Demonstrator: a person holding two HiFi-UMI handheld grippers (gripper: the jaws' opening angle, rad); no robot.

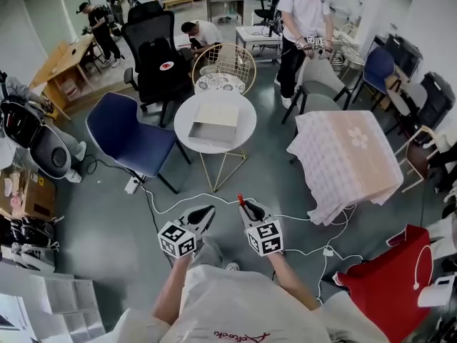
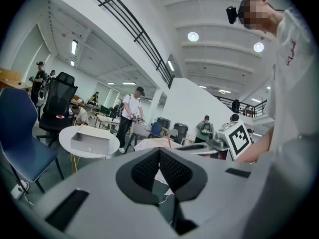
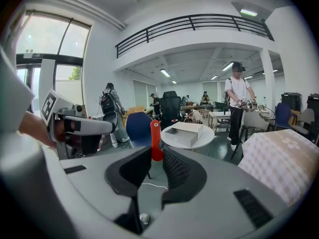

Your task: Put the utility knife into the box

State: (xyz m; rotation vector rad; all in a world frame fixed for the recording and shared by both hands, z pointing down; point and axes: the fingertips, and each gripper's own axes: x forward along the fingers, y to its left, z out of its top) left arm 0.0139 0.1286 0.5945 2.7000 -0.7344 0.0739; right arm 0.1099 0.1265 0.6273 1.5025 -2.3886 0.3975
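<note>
A red utility knife [image 3: 156, 139] stands upright between the pads of my right gripper [image 3: 156, 152], which is shut on it. In the head view the knife's red tip [image 1: 241, 199] pokes out ahead of the right gripper [image 1: 246, 207]. My left gripper [image 1: 208, 211] is held just to its left, shut and empty, with its pads meeting [image 2: 159, 151]. The open grey box [image 1: 213, 124] lies on a small round white table [image 1: 243, 134] well ahead of both grippers. The box also shows in the left gripper view [image 2: 89, 142] and in the right gripper view [image 3: 183, 133].
A blue chair [image 1: 128, 134] stands left of the round table, with a black office chair [image 1: 153, 48] and a wire chair [image 1: 223, 66] behind it. A table under a checked cloth [image 1: 350, 156] is on the right. White cables [image 1: 178, 202] cross the floor. Several people stand farther back.
</note>
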